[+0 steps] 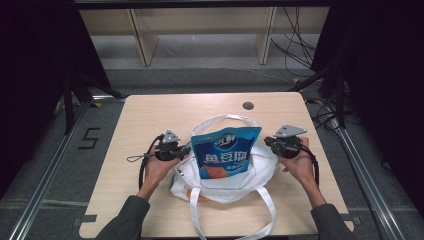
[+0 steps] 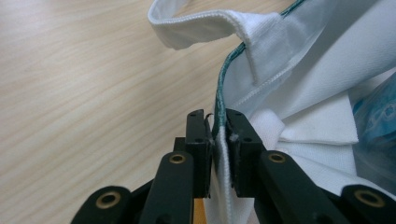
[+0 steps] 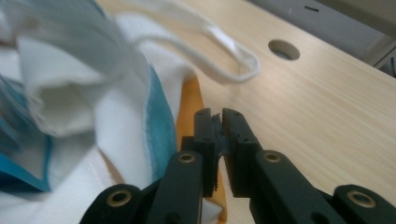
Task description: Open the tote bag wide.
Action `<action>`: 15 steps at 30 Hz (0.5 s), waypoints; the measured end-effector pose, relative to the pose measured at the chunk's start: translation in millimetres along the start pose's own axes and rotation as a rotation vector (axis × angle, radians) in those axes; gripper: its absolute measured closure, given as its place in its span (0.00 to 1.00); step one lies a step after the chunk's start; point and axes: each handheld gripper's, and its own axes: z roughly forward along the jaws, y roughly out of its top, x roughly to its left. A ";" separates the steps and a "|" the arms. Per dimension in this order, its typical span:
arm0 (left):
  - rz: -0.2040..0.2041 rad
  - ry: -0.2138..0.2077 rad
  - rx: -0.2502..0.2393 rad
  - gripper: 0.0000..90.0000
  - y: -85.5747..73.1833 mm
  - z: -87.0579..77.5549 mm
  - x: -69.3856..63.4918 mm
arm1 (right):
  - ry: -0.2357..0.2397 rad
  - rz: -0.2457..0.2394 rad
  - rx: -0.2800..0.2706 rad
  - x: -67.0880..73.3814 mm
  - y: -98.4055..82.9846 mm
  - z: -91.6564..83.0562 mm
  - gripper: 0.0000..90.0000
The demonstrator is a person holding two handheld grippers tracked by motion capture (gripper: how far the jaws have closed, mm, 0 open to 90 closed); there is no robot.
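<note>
Clamped in my left gripper (image 2: 218,140) is the white bag's rim (image 2: 223,163); my right gripper (image 3: 217,137) looks pinched shut — on what, unclear. Between them, the blue pouch (image 1: 225,152) points its long axis toward twelve o'clock.

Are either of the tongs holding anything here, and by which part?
Left tongs pinch the white tote bag by its green-trimmed rim edge. Right tongs are shut at the bag's opposite side; what they grip cannot be told.
</note>
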 end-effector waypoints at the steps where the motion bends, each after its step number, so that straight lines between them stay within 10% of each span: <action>1: -0.007 0.007 -0.012 0.89 -0.9 1.1 -0.9 | 0.003 0.009 -0.024 -1.6 3.4 -6.7 0.90; 5: 0.016 0.008 -0.004 0.89 -0.5 1.2 -1.3 | 0.111 0.092 -0.053 1.6 12.3 -20.2 0.78; 8: 0.004 0.013 -0.009 0.89 -1.7 1.8 -2.3 | 0.140 0.062 0.002 9.3 11.6 -17.2 0.78; 10: 0.014 0.005 0.000 0.88 -1.7 3.1 -2.0 | 0.127 0.051 0.040 13.1 9.9 -14.2 0.84; 11: 0.033 0.013 0.013 0.88 -2.6 4.4 -1.9 | 0.060 -0.086 0.079 12.0 4.5 -0.7 0.96; 15: 0.038 0.000 0.024 0.89 -7.1 14.8 -0.4 | 0.006 -0.068 0.101 3.5 -10.2 20.5 0.97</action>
